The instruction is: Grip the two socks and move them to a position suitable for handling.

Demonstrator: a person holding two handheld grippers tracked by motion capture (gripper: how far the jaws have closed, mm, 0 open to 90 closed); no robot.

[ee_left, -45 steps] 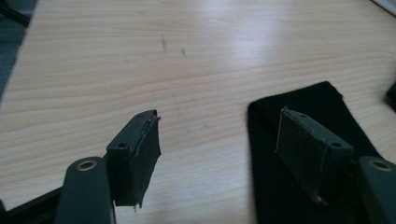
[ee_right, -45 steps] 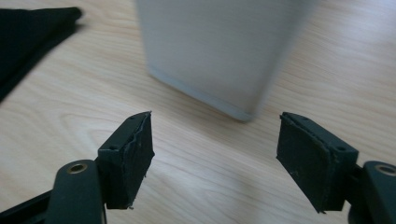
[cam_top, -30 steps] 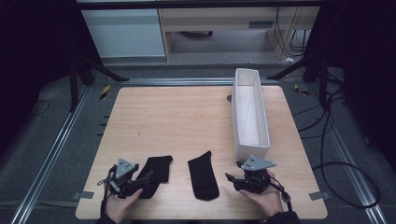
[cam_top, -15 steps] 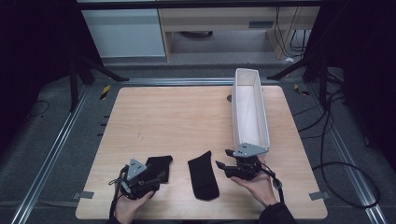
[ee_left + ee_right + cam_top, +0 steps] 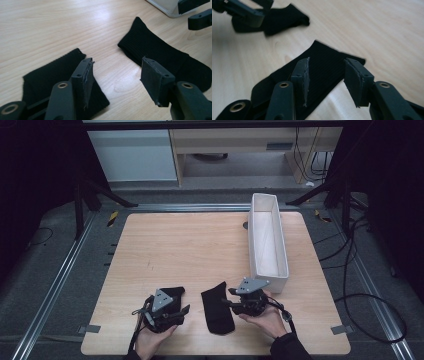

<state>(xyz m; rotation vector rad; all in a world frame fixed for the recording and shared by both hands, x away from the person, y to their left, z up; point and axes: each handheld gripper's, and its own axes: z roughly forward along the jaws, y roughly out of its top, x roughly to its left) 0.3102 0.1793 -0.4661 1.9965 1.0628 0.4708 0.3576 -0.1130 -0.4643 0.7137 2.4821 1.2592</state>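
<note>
Hovering over two black socks on the wooden table (image 5: 200,245), both grippers hold nothing.

A long white bin (image 5: 267,242) stands along the table's right side; what shows of its inside is bare. The left gripper (image 5: 186,310) sits over the left sock (image 5: 50,77), its jaws having just been closing yet spread wide, one pad above the sock's edge and bare wood in the gap. The right gripper (image 5: 226,297) points at the middle sock (image 5: 322,72), which lies flat between the two hands; its jaws have also just been narrowing, standing apart above the ribbed cuff without pressing it.
</note>
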